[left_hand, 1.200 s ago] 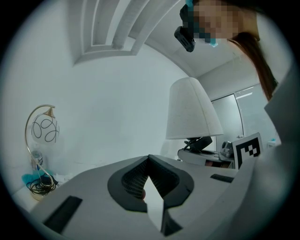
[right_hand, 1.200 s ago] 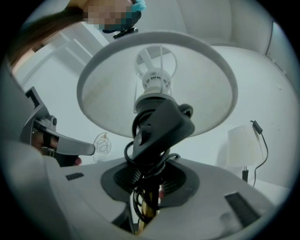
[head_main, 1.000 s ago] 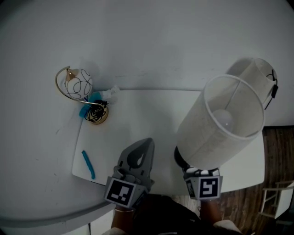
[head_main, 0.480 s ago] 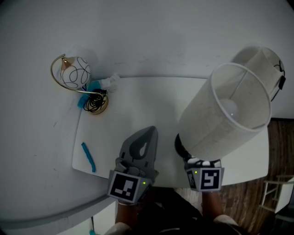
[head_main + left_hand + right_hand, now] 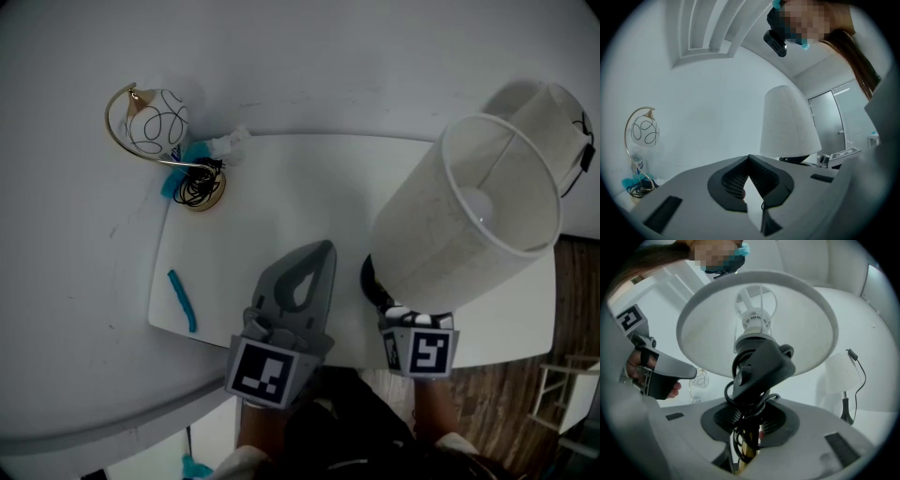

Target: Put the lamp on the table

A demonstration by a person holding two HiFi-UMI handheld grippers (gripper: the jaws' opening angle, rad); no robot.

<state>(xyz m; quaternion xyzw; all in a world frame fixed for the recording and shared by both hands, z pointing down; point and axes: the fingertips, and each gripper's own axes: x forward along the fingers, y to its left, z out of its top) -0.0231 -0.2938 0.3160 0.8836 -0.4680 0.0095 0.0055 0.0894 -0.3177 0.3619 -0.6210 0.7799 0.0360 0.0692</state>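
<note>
**Right gripper (image 5: pixel 747 430).** Your jaws are partly closed and clamped on the lamp (image 5: pixel 759 364). The pads press on its pale stem (image 5: pixel 746 446), at the place where the black cord (image 5: pixel 736 434) is wound round it. From the jaws the black neck rises to the bulb socket. The white shade (image 5: pixel 708 333) spreads wide above it.

**Lamp position.** In the head view you hold the lamp tilted, with the shade leaning up and to the right. It is over the front right part of the white table (image 5: pixel 272 206). No view shows whether its lower end touches the tabletop.

**Left gripper (image 5: pixel 749 159).** Your jaws are closed tip to tip, with nothing between the pads. This gripper sits over the front middle of the table. It is just to the left of the lamp and does not touch it.

**Surroundings.**
- A globe lamp (image 5: pixel 155 122) with a gold hoop stands at the table's far left corner, with a coil of black wire at its foot.
- A blue strip (image 5: pixel 181 302) lies flat near the left edge, well apart from both grippers.
- A second lamp (image 5: pixel 539 108) with a white shade stands beyond the far right corner.
</note>
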